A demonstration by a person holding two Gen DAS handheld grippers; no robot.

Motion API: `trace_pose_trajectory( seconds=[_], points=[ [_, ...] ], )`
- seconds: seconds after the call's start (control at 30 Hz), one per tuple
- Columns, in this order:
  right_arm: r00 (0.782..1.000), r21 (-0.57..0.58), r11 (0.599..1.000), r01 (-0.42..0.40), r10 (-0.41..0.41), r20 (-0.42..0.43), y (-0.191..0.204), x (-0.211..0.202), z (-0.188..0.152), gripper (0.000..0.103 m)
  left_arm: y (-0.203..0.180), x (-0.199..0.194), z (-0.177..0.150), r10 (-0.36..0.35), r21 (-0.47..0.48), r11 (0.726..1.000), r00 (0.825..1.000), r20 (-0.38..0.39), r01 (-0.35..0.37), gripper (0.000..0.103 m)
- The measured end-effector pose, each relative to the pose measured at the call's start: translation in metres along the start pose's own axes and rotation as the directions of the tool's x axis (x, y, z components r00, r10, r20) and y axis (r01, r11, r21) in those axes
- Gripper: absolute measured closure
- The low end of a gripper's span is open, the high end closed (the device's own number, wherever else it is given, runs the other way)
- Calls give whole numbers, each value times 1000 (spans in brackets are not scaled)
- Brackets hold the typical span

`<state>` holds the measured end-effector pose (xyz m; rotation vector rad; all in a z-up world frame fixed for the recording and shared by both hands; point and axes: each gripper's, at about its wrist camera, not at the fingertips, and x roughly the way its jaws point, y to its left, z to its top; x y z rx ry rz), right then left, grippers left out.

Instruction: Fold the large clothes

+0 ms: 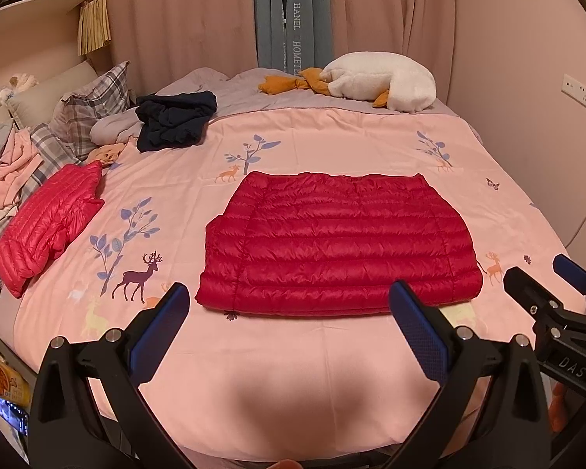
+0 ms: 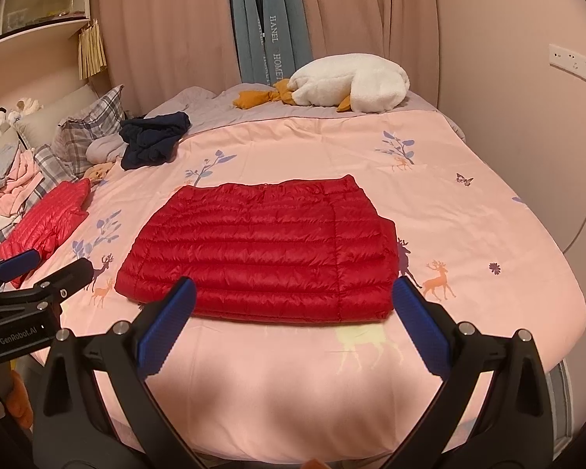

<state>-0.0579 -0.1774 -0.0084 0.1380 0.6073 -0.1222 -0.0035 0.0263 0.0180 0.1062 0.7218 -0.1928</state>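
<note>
A red quilted down jacket (image 1: 338, 246) (image 2: 261, 250) lies folded into a flat rectangle in the middle of the pink bedspread (image 1: 293, 351) (image 2: 293, 371). My left gripper (image 1: 289, 297) hovers open just short of the jacket's near edge, nothing between its blue pads. My right gripper (image 2: 293, 293) is open too, level with the same near edge, and holds nothing. Each gripper shows at the side of the other's view, the right gripper (image 1: 543, 273) and the left gripper (image 2: 47, 264).
A second, lighter red down jacket (image 1: 47, 219) (image 2: 45, 222) lies folded at the left. A dark navy garment (image 1: 175, 119) (image 2: 154, 138), plaid pillows (image 1: 90, 105) and a white plush goose (image 1: 379, 80) (image 2: 349, 82) sit at the far side. A wall (image 1: 527, 78) runs along the right.
</note>
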Motion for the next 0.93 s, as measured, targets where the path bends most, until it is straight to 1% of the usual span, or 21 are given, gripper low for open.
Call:
trace_pose_trajectory(
  seconds=[0.93],
  points=[
    [1000, -1, 1000, -11, 11, -2, 4, 4, 0, 2, 1, 6, -1, 4, -4, 1000, 1000, -12, -4, 1]
  ],
)
